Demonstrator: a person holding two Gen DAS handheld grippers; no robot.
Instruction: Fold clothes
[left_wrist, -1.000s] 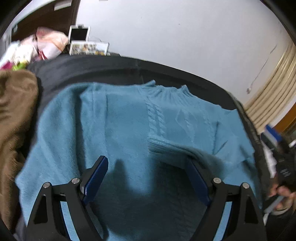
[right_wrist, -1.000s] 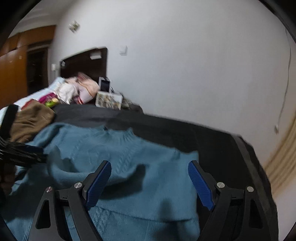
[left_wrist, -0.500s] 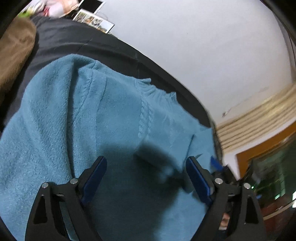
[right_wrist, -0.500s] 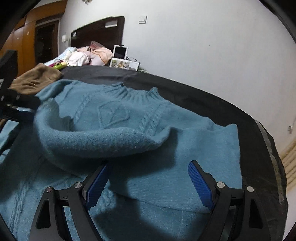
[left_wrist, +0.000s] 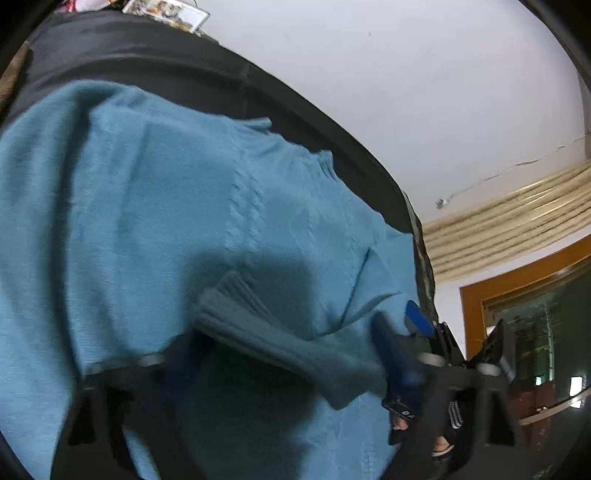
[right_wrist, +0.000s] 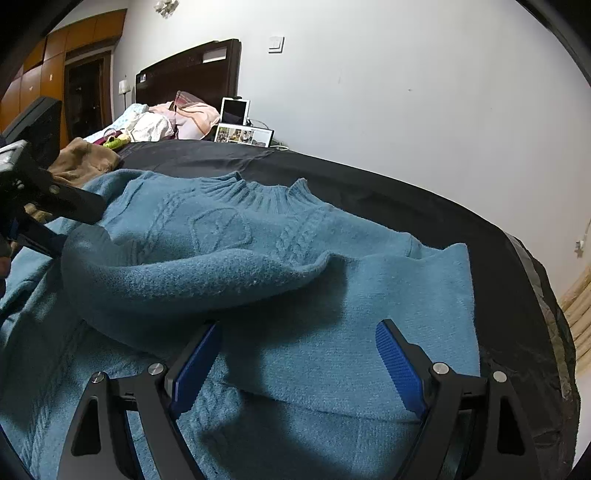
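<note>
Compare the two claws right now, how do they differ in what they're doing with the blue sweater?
The left claw has the sweater's ribbed cuff between its jaws, which have just been closing; the right claw has only flat knit ahead of it. The left claw looks blurred in its own view; the right claw looks sharp, jaws wide. Both hang over the blue sweater on the dark cover.

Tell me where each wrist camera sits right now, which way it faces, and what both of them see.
Left wrist: on the left gripper, tilted down across the blue sweater; ribbed sleeve cuff between its blurred fingers; right gripper shows beyond.
Right wrist: on the right gripper, angled down over the sweater's folded-over sleeve toward the headboard; jaws open; left gripper at the left edge.
Shared: sweater, black cover, photo frame.
</note>
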